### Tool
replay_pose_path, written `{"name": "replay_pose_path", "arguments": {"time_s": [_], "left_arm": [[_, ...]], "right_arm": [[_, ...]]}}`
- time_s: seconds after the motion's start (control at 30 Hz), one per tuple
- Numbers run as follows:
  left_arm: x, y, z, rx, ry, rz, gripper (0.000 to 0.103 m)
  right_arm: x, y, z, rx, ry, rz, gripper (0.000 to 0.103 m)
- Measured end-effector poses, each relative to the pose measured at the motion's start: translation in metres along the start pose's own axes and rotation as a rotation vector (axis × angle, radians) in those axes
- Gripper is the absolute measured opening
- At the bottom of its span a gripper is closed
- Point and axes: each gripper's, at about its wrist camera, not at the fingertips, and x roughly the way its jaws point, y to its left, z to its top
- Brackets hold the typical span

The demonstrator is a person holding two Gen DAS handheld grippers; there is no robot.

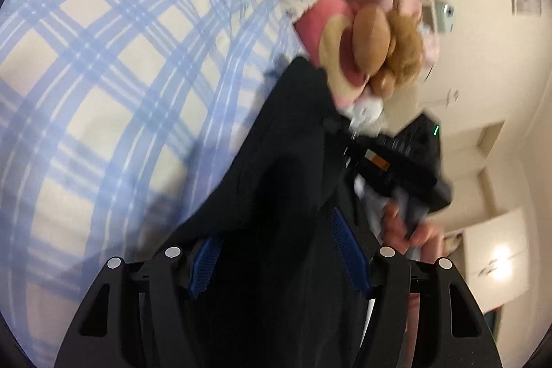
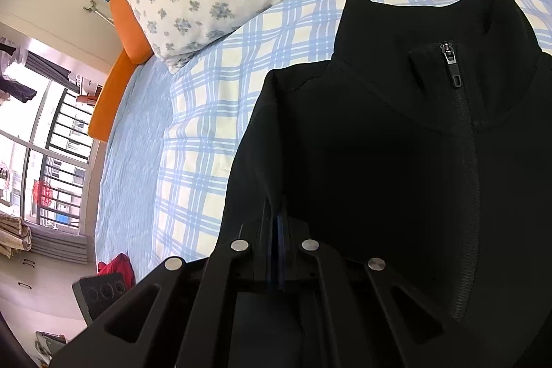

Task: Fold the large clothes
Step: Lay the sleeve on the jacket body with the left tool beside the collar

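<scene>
Here, matte black jacket (image 2: pixel 396 143) drapes across checked sheet (image 2: pixel 207 126).

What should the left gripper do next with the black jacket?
Probably close on the fabric. The left gripper has its fingers apart with the black jacket between them, while the right gripper is already shut on it over the plaid sheet.

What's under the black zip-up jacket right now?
The black zip-up jacket lies on a blue-and-cream checked bedsheet, which shows around its left shoulder and collar. Whatever lies directly beneath the jacket's body is covered.
</scene>
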Motion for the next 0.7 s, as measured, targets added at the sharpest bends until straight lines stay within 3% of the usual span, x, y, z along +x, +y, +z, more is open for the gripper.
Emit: {"name": "replay_pose_path", "arguments": {"time_s": [0.07,0.1,0.27,0.33,0.43,0.47,0.5,0.53,0.57,0.6,0.63,0.7], "left_arm": [[-0.012,0.005,0.006,-0.024,-0.05,-0.035,0.062],[-0.019,0.012,0.01,-0.048,-0.062,-0.056,0.055],[-0.021,0.052,0.015,-0.19,-0.051,-0.104,0.037],[-0.019,0.054,0.012,-0.174,-0.055,-0.085,0.029],[-0.025,0.052,0.011,-0.147,-0.061,-0.053,0.029],[-0.03,0.049,0.012,-0.122,-0.063,-0.025,0.029],[-0.037,0.045,0.013,-0.097,-0.065,0.003,0.033],[-0.044,0.043,0.013,-0.085,-0.081,0.037,0.051],[-0.056,0.04,0.013,-0.065,-0.121,0.084,0.059],[-0.072,0.033,0.015,-0.033,-0.169,0.13,0.067],[-0.081,0.028,0.015,-0.016,-0.193,0.143,0.068],[-0.093,0.01,0.018,0.027,-0.209,0.117,0.068]], "right_arm": [[0.0,0.001,0.0,-0.007,0.002,0.006,0.003],[-0.001,0.001,0.001,-0.013,0.004,0.006,0.003],[0.006,0.004,-0.002,-0.051,0.017,-0.02,0.003],[0.014,0.008,-0.006,-0.104,0.026,-0.093,0.005],[0.021,0.018,-0.014,-0.221,0.008,-0.224,0.01],[0.02,0.022,-0.015,-0.242,-0.002,-0.247,0.022],[0.017,0.028,-0.015,-0.274,-0.024,-0.303,0.035],[0.013,0.032,-0.014,-0.301,-0.049,-0.364,0.066],[0.007,0.035,-0.013,-0.318,-0.076,-0.391,0.081],[-0.006,0.039,-0.011,-0.333,-0.143,-0.39,0.08],[-0.016,0.04,-0.009,-0.329,-0.182,-0.368,0.078],[-0.031,0.041,-0.001,-0.301,-0.238,-0.303,0.057]]}}
